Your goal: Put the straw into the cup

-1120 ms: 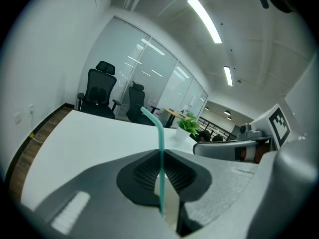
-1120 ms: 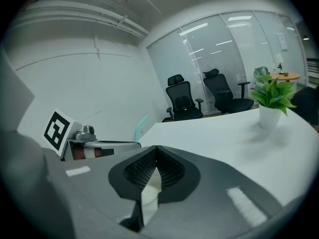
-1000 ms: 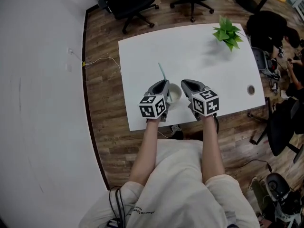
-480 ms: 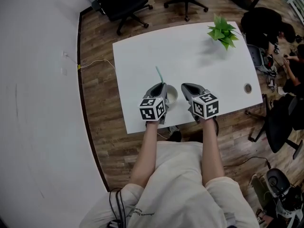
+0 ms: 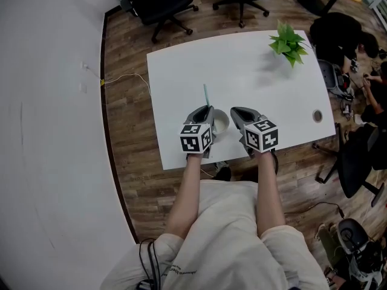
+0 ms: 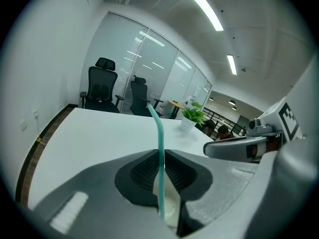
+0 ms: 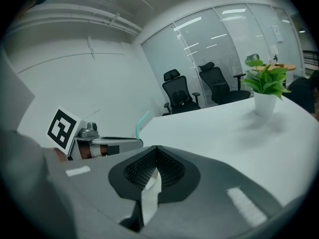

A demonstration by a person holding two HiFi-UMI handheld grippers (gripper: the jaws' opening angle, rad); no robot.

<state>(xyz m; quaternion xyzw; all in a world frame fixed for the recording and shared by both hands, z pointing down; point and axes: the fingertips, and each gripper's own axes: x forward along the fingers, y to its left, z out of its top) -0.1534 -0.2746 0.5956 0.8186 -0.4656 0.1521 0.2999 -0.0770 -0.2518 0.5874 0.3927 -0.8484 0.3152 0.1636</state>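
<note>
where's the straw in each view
Head view: straw sticks up from the left gripper, centre of picture.
Left gripper view: straw dead centre, upright between shut jaws.
Right gripper view: only the straw tip, left of centre.
Shared landmark: the potted plant.

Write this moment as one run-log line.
left gripper: shut on teal plastic straw; right gripper: shut on white cup; straw over cup

White table [image 5: 181, 89] on wood floor [image 5: 130, 162]. Cup [image 5: 221, 122] stands near front edge, between the jaws of left gripper [image 5: 205, 109] and right gripper [image 5: 237, 110]. Potted plant [image 5: 289, 41]: far ahead, right of right jaws. Round grommet [image 5: 317, 115]: level with jaws, well right, by table edge
</note>
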